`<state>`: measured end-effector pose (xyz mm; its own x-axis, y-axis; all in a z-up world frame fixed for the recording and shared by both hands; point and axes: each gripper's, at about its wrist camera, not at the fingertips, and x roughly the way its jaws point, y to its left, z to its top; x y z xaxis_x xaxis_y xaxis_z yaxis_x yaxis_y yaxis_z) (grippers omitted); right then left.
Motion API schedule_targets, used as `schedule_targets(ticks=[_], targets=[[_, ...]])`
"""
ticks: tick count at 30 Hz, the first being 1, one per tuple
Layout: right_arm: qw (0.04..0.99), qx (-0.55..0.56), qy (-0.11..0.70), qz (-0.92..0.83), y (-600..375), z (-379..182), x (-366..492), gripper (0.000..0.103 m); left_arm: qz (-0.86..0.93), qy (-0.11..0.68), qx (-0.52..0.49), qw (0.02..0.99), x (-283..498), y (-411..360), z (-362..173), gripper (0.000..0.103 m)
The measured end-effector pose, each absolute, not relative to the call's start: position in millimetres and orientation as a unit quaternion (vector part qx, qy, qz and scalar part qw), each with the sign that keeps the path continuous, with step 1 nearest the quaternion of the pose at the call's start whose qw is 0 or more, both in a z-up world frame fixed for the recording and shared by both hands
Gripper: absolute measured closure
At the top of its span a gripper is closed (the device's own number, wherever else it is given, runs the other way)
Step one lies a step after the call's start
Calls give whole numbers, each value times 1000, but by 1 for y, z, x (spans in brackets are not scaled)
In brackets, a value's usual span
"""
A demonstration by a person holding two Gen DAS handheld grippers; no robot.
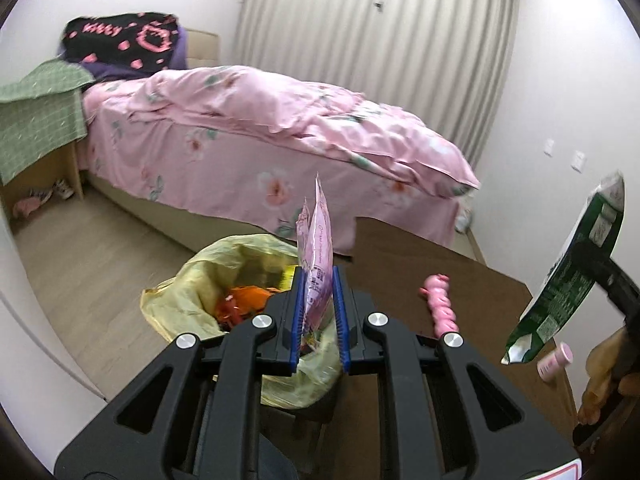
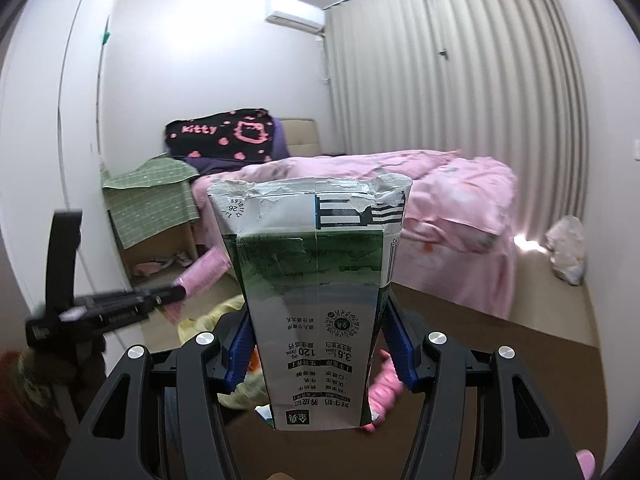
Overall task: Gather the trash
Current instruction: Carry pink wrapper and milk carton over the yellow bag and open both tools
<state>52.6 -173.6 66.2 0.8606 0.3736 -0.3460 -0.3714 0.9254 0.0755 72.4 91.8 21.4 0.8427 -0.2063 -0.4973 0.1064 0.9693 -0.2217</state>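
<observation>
The left gripper [image 1: 319, 296] has its blue-padded jaws clamped on a thin pink printed plastic wrapper [image 1: 318, 248], which stands upright between them in the left wrist view. Just behind and below it, at about 9 o'clock from the jaws, sits a pale yellow plastic bag [image 1: 208, 276] with its mouth open and orange and yellow scraps inside. The bag sits at the near left edge of the dark brown worktop [image 1: 420, 256]. On that worktop, at 3 o'clock from the left jaws, lies a pink segmented plastic toy [image 1: 440, 304], and farther right a small pink cylindrical bottle [image 1: 554, 362] lies on its side. The right gripper [image 2: 320, 340] has its jaws set wide and clamped on a flattened green-and-white milk carton [image 2: 312, 280] with a torn top edge, held upright at 12 o'clock in its own view; the same carton shows at 3 o'clock in the left wrist view. Beyond both stands a bed with a pink floral quilt [image 1: 260, 128].
</observation>
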Motion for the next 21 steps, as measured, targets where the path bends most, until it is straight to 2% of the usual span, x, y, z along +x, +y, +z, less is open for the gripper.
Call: schedule_targets(ticks=[5,14,21], targets=[[951,6,206,229,-149,52,102,49,-44,256,-139,956,91,117,-4,91],[917,52,280,281,-93,1,208,49,-8,314,-176,933,143,128,-59,91],[891,65,337,296,-59,-41,256,49,8,319,-195,928,155,145,-69,89]])
